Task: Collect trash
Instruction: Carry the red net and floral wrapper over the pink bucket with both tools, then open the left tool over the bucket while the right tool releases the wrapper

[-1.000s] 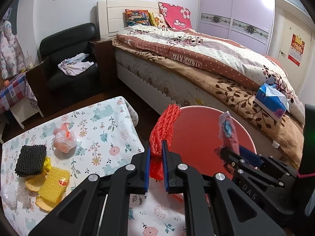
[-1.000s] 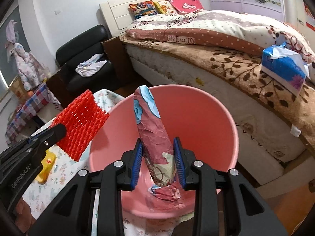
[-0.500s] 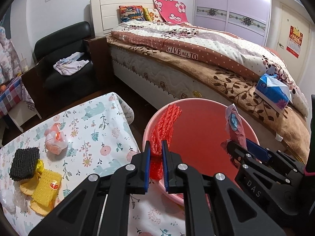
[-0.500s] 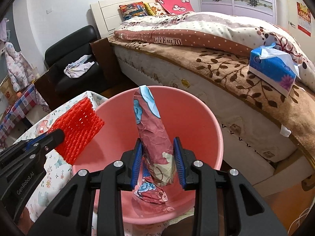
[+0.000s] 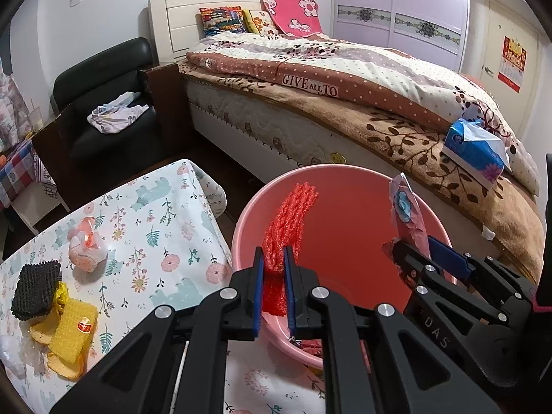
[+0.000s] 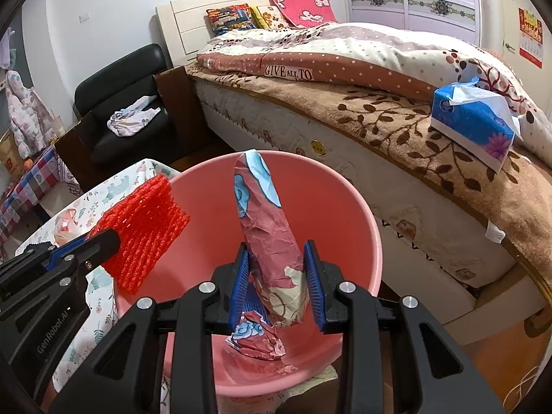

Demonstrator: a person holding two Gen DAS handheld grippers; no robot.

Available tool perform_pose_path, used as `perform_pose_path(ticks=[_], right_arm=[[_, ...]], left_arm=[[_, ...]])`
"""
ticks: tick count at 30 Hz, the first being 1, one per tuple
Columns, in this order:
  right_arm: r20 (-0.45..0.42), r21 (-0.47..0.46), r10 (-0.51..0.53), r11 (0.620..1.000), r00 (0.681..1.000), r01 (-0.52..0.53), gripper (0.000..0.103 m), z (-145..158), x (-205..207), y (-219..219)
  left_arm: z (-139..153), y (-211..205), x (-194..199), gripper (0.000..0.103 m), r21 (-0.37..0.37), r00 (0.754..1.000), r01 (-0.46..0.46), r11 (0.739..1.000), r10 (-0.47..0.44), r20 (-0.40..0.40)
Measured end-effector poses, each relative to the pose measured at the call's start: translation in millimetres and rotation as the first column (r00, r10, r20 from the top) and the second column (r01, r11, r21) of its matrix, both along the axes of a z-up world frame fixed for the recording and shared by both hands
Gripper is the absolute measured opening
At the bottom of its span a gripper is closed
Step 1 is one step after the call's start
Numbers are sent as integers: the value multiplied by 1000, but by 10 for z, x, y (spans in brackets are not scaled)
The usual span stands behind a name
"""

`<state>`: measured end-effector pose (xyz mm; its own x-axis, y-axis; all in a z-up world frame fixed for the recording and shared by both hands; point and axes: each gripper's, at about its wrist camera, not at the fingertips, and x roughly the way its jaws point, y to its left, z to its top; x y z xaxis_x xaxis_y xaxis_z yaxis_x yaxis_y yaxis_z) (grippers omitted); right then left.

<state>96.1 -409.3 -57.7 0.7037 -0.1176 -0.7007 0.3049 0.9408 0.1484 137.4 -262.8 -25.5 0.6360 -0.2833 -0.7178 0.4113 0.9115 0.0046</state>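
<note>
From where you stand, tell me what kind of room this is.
A lived-in bedroom at home, most likely. A made bed with a patterned quilt and pillows fills the back, a wardrobe stands behind it, and a black armchair with clothes on it sits beside the bed.

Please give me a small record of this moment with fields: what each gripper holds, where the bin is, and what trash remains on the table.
left gripper: shut on red foam net, held over the bin
right gripper: open, jaws parted around the crumpled paper wrapper
pink bin: between the table and the bed, with crumpled trash at the bottom
table: black foam net, yellow foam net, small plastic bag
bed: blue tissue pack on the blanket
</note>
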Motion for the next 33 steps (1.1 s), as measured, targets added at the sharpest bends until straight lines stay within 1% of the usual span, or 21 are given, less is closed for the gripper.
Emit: perform_pose_path(ticks=[13, 19, 26, 28, 29, 31, 33], right_arm=[[-1, -30, 0, 1000, 1000, 0, 32, 19, -6, 17], [-2, -30, 1, 1000, 1000, -1, 32, 17, -5, 17], [-1, -31, 1, 1000, 1000, -1, 32, 17, -7, 26], [-2, -31, 1, 1000, 1000, -1, 32, 16, -4, 34], [-2, -32, 1, 999, 1000, -1, 32, 17, -5, 28], [-1, -31, 0, 1000, 1000, -1, 32, 16, -6, 38], [3, -32, -1, 999, 1000, 1, 32, 25, -9, 36]], left_arm=[[-38, -20, 2, 10, 5, 1000, 5, 1000, -5, -8], [-45, -20, 1, 10, 4, 1000, 5, 1000, -5, -10], [-41, -17, -7, 13, 0, 1000, 6, 1000, -6, -5], [-39, -10, -16, 21, -3, 1000, 7, 1000, -7, -2], [-37, -3, -20, 29, -5, 1000, 5, 1000, -5, 0], [-29, 12, -29, 41, -8, 1000, 1, 1000, -1, 5], [-16, 27, -35, 46, -15, 1000, 5, 1000, -5, 6]])
